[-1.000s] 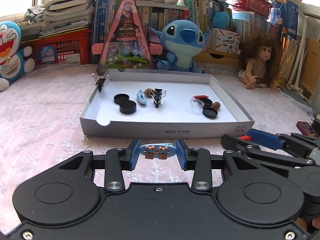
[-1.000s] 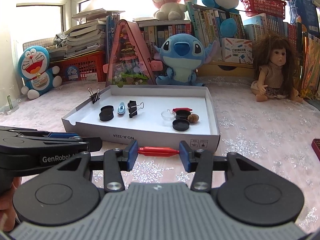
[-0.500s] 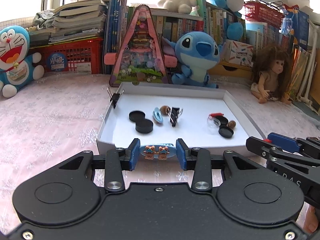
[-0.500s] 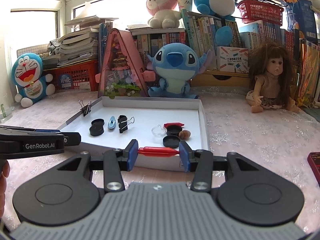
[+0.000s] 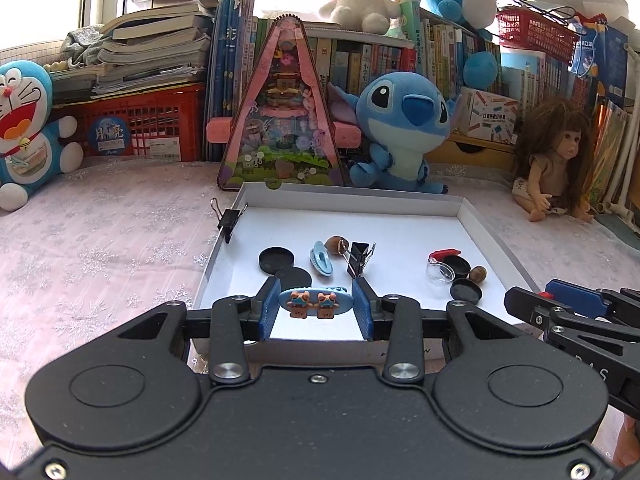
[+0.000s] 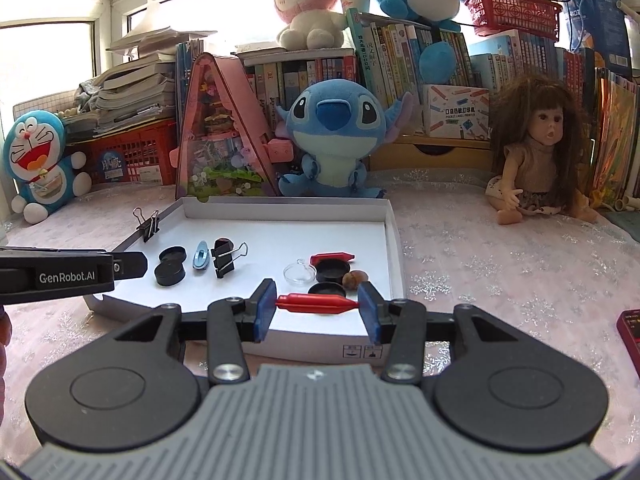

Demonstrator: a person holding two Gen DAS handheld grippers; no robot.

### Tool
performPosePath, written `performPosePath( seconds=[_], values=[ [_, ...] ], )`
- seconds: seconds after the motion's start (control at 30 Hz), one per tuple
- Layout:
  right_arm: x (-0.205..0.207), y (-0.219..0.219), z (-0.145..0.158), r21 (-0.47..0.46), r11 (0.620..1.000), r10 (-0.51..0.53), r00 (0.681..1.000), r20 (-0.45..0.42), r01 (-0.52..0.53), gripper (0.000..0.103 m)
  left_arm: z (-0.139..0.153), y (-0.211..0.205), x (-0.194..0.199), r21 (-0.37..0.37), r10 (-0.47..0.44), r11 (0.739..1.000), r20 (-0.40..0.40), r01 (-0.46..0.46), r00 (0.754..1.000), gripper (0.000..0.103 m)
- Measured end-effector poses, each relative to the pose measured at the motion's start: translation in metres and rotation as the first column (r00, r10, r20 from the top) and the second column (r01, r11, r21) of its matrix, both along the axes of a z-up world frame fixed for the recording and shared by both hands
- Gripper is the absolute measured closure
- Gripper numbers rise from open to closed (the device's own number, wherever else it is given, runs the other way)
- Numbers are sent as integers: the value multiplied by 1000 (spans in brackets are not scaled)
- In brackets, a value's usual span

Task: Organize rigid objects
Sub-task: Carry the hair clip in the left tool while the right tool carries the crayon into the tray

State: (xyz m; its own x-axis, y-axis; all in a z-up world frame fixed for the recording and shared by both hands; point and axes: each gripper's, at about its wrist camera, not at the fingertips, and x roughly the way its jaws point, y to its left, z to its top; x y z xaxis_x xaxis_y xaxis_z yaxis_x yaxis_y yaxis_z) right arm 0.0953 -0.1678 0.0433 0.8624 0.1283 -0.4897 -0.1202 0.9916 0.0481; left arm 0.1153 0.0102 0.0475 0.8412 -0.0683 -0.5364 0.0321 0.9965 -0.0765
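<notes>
Pink cloth [image 5: 100, 260] with snowflakes covers the table under my two claws. Closest to me, my left gripper [image 5: 316, 305] squeezes a blue hair clip [image 5: 316, 303] with two little bears, over the near edge of the white tray [image 6: 394, 240]. My right gripper [image 6: 317, 305] squeezes a red clip [image 6: 316, 304] there too. Farther in the tray lie black lids [image 6: 170, 266], a binder clip [image 6: 224, 258] and a nut [image 6: 355, 279]. Behind it sits a blue plush toy [image 6: 332, 136].

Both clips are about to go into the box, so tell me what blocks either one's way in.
Nothing visible blocks them. The blue hair clip and red clip already hang over the box's near edge, with bare white floor just ahead; the black caps and binder clip lie farther in.
</notes>
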Motion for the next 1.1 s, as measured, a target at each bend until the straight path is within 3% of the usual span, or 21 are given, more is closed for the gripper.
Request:
performPosePath(
  seconds=[1.1],
  values=[
    [55, 8, -17, 55, 998, 50, 989, -137, -43, 53, -27, -3, 49, 17, -13, 1000, -55, 14, 998, 66]
  ],
)
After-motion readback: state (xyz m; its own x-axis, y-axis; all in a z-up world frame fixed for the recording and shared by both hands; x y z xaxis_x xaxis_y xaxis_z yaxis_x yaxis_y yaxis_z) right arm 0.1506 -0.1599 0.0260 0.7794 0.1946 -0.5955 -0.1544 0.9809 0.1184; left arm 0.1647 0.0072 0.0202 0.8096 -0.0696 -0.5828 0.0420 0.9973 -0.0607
